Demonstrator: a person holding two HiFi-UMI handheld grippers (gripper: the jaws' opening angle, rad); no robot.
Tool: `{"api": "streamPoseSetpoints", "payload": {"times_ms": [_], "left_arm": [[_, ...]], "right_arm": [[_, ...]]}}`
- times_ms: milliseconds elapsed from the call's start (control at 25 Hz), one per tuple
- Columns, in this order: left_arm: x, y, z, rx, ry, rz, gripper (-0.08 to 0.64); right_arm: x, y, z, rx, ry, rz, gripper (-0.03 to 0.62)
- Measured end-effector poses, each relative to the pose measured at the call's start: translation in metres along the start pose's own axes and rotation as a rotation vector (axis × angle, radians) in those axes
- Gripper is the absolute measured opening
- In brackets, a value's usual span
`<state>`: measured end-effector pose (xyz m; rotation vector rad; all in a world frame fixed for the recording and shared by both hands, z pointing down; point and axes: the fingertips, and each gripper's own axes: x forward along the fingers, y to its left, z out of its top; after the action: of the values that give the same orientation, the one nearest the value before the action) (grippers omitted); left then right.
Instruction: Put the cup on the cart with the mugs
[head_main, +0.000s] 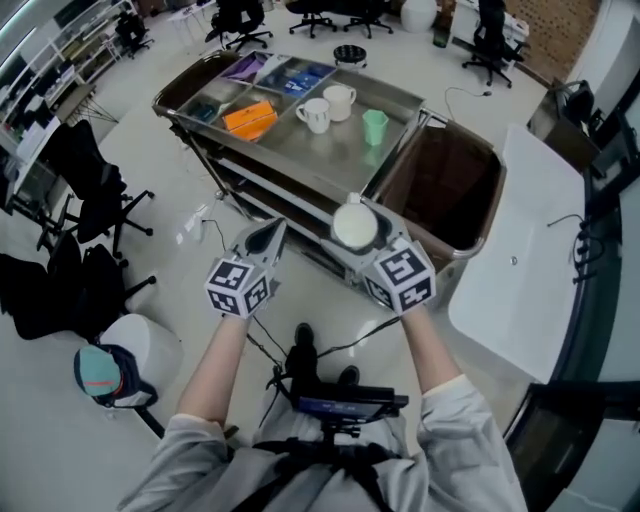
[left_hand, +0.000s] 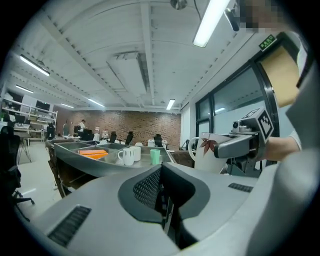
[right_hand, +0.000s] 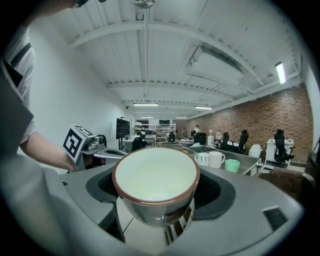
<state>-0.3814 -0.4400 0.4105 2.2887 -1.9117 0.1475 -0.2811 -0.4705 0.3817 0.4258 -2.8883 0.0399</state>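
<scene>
Right gripper (head_main: 356, 236): its fingers are clamped on either side of the cup (right_hand: 155, 181), which is white inside with a brown rim, upright and empty.
Left gripper (left_hand: 163, 202): the fingers are pressed together with nothing between them, and the gripper is carried beside the right one.
Cup's place: it is in the air on the person's side of the cart (head_main: 330, 150). It touches nothing but the fingers and is not yet over the steel top.
Cart top: two white mugs (head_main: 326, 108) stand side by side near the middle, with a green cup (head_main: 374, 126) just beside them. An orange item (head_main: 250, 117) lies in a section further left.
Step in hand: this appears to be the carry, since the cup is aloft with the cart ahead. The placing has not begun.
Next move: it likely calls for a reach forward over the cart's near edge with the cup kept level. The cup would then be lowered onto bare steel near the mugs, clear of the green cup, before the fingers part.
Left gripper's part: none is apparent, as it looks idle for this step.
</scene>
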Motion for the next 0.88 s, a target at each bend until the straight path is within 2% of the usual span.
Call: {"api": "streamPoseSetpoints", "payload": {"times_ms": [200,360,680,880], "left_arm": [[0.040,0.041,0.042,0.027,-0.041,-0.028,0.003],[0.072,0.075,0.060,0.055,-0.037,-0.059,0.003],[0.123,0.137,0.078,0.081,-0.038,-0.107,0.003],[0.140,0.161,0.073,0.060,-0.027,-0.111,0.003]], "right_arm": [[0.054,-0.051,0.050,-0.024,-0.025,-0.056,0.412],[0.105,-0.086,0.067,-0.015,-0.005,-0.082,0.413],[0.201,-0.146,0.060,0.033,0.081,-0.126,0.413],[0.237,-0.163,0.042,0.055,0.138,-0.083,0.413]]}}
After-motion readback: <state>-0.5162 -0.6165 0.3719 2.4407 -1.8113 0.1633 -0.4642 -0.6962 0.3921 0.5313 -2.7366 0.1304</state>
